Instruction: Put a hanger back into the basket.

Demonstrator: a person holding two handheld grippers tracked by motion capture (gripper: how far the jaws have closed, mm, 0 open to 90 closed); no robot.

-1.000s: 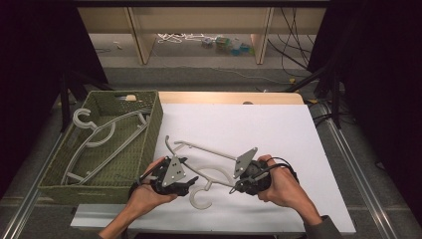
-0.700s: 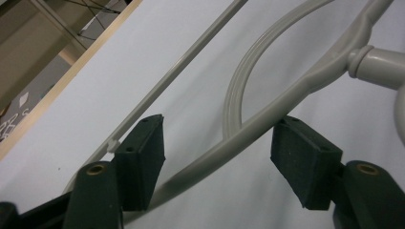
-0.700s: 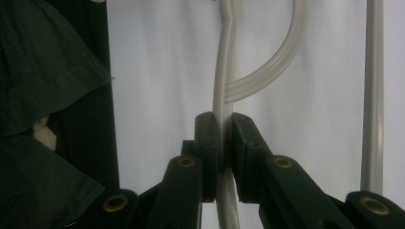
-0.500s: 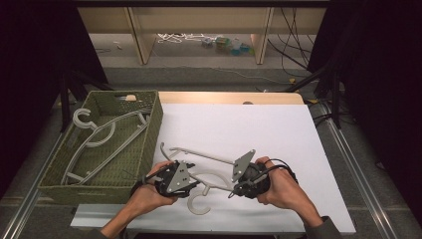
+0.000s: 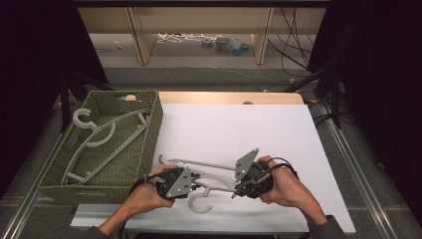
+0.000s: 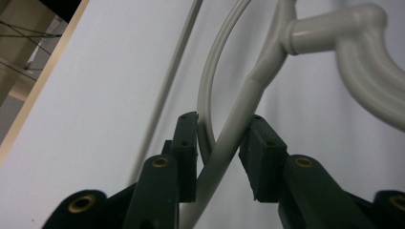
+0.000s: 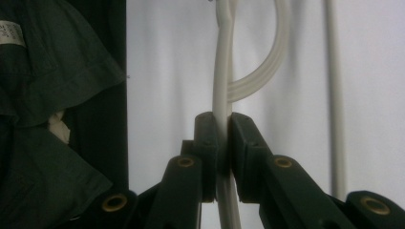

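A: What is seen on the white table top?

B: A pale grey plastic clothes hanger is seen lying near the front edge, its hook turned toward the person. It is held from both ends by the two hand-held grippers.

A: How is the right gripper set?

B: In the right gripper view its black jaws are pressed together on a thin arm of the hanger, with no gap left beside the plastic. In the high view the right gripper is seen at the hanger's right side, gripped in the right hand.

A: And the left gripper?

B: In the left gripper view its jaws are set apart. The hanger arm passes slantwise between them; the left pad is touched by it, while a gap is left at the right pad. In the high view the left gripper is held in the left hand, just beside the hook.

A: What else is seen?

B: A green woven basket is placed at the table's left edge, with more grey hangers laid inside it.
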